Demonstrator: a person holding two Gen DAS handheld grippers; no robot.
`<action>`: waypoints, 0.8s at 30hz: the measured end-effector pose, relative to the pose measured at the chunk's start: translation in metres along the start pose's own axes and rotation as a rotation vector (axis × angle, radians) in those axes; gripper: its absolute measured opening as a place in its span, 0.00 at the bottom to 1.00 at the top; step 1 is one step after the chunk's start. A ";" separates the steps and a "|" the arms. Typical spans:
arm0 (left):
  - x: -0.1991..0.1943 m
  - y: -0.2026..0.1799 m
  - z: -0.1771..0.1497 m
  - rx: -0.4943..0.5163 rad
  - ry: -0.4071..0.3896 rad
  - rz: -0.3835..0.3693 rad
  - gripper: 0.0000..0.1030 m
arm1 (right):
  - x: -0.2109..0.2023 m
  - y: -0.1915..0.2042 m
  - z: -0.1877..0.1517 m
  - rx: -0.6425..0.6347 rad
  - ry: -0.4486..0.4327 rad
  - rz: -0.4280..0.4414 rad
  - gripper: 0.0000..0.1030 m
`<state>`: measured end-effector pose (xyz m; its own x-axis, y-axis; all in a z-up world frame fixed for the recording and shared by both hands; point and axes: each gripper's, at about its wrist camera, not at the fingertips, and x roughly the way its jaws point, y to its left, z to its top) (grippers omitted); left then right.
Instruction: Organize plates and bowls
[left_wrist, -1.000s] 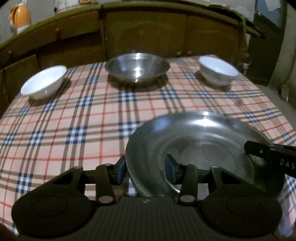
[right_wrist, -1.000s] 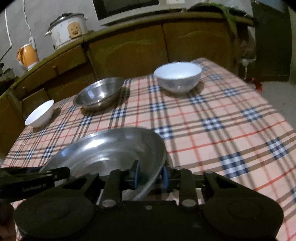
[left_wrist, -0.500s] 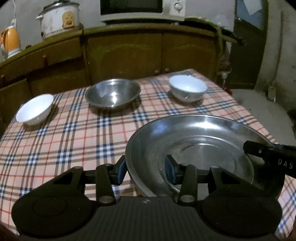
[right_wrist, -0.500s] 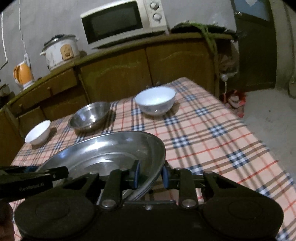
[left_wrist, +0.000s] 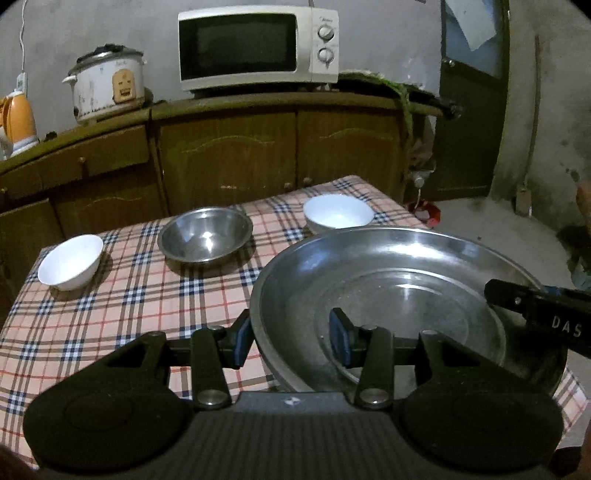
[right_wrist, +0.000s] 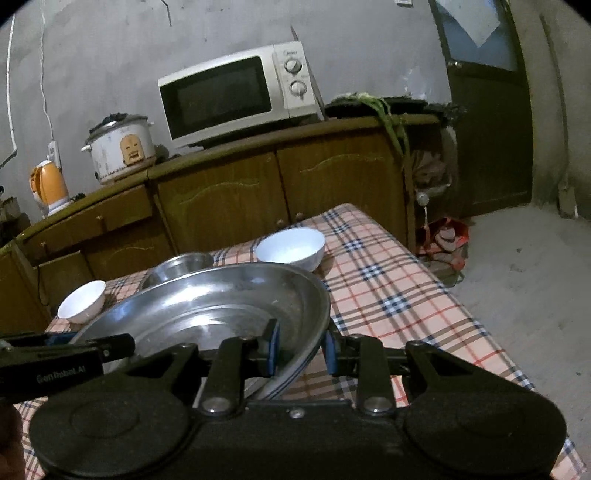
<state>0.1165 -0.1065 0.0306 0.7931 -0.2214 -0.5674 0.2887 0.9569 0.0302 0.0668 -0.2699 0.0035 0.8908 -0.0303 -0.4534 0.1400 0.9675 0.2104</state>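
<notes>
Both of your tongs are clamped on the same big steel plate (left_wrist: 399, 295). Your left tongs (left_wrist: 291, 338) pinch its left rim, one blue pad outside and one inside the dish. Your right tongs (right_wrist: 301, 349) pinch the opposite rim the same way — narrow, with the metal edge between the pads. In the right wrist view there look to be layered edges under that rim, but you cannot tell whether it is more than one plate.

The plate hangs in the air above the near right part of the desk (left_wrist: 122, 295), tilted a little, its far rim higher than the near one. It overhangs the desk's right edge, with bare concrete floor (right_wrist: 524, 295) beyond it.

Along the far edge of the desk stand three bowls, well apart from each other: a white bowl (left_wrist: 70, 262) near the far left corner, a steel bowl (left_wrist: 205, 238) in the middle, and a second white bowl (left_wrist: 338, 214) near the far right corner. The plate's far rim overlaps that last bowl in the picture without touching it.

The near left half of the checked cloth is open — room to move there. Behind the desk runs a wooden cabinet (left_wrist: 229, 147) close to its far edge.
</notes>
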 end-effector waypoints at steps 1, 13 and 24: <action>-0.003 -0.001 0.000 0.001 -0.005 -0.001 0.43 | -0.003 -0.001 0.001 0.000 -0.005 0.000 0.31; -0.026 0.004 0.000 -0.003 -0.035 0.012 0.43 | -0.027 0.010 0.004 -0.015 -0.039 0.012 0.31; -0.040 0.018 -0.003 -0.019 -0.056 0.036 0.43 | -0.031 0.027 0.003 -0.042 -0.038 0.033 0.31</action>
<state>0.0885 -0.0802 0.0516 0.8317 -0.1964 -0.5193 0.2495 0.9678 0.0335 0.0445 -0.2432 0.0264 0.9106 -0.0066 -0.4133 0.0923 0.9779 0.1877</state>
